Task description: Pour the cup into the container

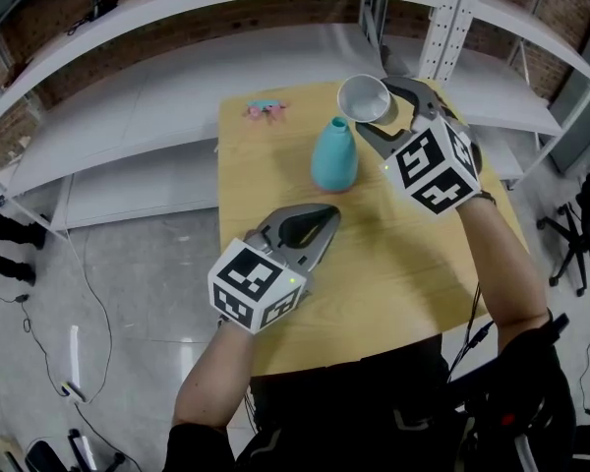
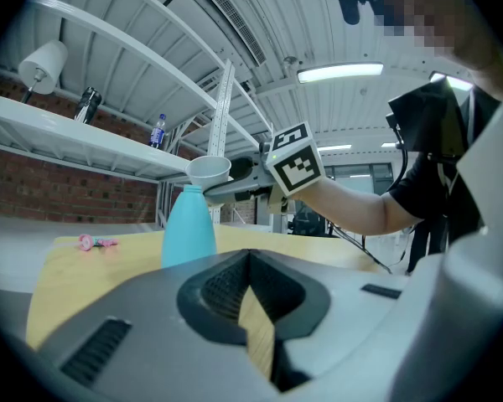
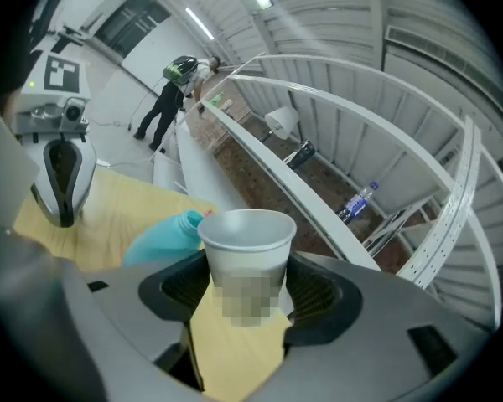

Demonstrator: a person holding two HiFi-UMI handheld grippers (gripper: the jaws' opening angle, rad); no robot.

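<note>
The left tongs (image 1: 330,215), pressed together and empty, hover over the desk (image 1: 403,254). Just beyond their tips stands the teal, narrow-necked container (image 1: 334,157). Farther off, the right tongs (image 1: 376,111) pinch the paper cup (image 3: 245,249) mid-wall, upright, beside the container's mouth. The cup looks light and crushable, so gentle pressure below the rim suits it.

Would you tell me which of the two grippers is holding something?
The right gripper: it grips the white cup, while the left gripper is shut on nothing.
</note>
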